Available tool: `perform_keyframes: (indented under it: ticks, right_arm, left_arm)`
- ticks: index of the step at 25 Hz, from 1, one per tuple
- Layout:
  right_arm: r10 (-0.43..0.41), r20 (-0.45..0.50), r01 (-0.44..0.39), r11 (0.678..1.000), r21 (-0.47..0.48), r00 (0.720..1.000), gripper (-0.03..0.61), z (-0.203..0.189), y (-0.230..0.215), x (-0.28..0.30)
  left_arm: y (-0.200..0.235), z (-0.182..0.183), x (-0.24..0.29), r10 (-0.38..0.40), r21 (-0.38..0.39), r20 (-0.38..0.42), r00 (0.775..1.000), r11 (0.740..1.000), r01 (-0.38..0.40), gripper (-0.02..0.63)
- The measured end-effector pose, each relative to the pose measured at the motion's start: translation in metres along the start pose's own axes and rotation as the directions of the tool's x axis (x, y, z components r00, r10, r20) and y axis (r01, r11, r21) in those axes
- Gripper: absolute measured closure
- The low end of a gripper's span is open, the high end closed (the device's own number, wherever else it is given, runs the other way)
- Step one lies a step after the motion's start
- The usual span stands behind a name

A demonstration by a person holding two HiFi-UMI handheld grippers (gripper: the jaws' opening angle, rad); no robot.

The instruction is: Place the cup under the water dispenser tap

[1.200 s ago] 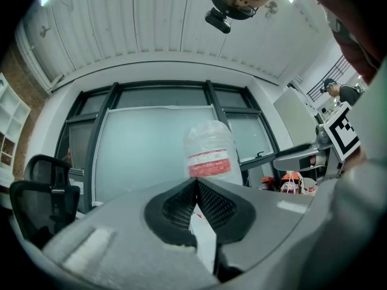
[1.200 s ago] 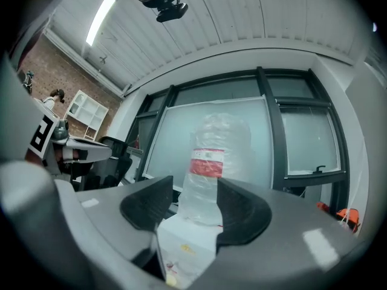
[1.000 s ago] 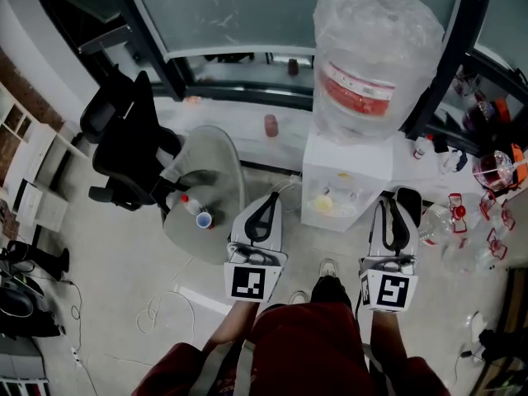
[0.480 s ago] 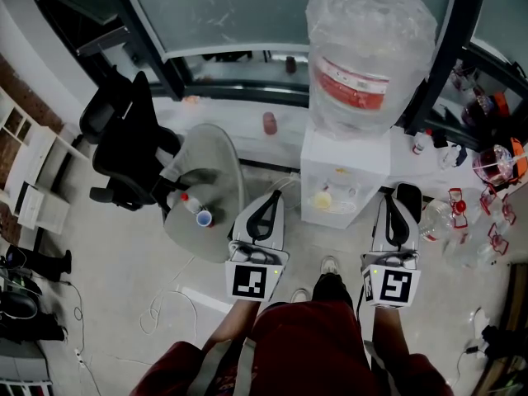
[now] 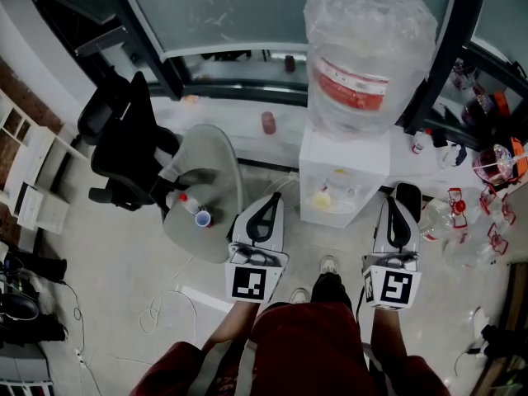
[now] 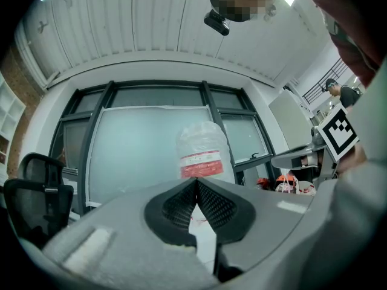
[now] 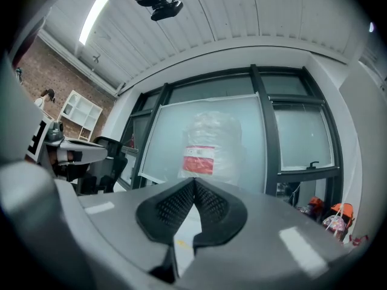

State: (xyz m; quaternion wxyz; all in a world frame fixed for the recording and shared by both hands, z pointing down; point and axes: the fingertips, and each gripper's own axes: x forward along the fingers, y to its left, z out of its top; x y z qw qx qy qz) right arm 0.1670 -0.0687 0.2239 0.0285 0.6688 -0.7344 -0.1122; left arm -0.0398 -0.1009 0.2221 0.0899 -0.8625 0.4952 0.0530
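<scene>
A small white cup (image 5: 203,219) with a blue rim stands on the round grey table (image 5: 206,163), next to a small bottle (image 5: 183,202). The white water dispenser (image 5: 342,167) carries a big plastic-wrapped bottle (image 5: 367,56) (image 6: 202,153) (image 7: 211,144); its tap recess (image 5: 330,198) faces me. My left gripper (image 5: 268,199) (image 6: 196,183) hovers between table and dispenser, shut and empty, right of the cup. My right gripper (image 5: 402,198) (image 7: 194,183) hangs at the dispenser's right side, also shut with nothing in it.
A black office chair (image 5: 124,151) stands left of the table. Bottles and red-capped clutter (image 5: 470,213) lie on the floor at the right. A window wall (image 5: 247,23) closes the back. White shelves (image 5: 25,163) and cables (image 5: 165,304) are at the left.
The head view has drifted slightly. Both grippers stay where they were in front of the dispenser.
</scene>
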Motion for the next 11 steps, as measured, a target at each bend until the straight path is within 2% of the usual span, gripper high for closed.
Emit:
perform_keyframes:
  ticks: [11]
  right_arm:
    - [0.003,-0.024,-0.003,1.0,-0.019,1.0,0.577,-0.009,0.004,0.003]
  left_arm:
    - [0.001,-0.007,0.002,-0.003,-0.002,0.009,1.0,1.0,0.003,0.615]
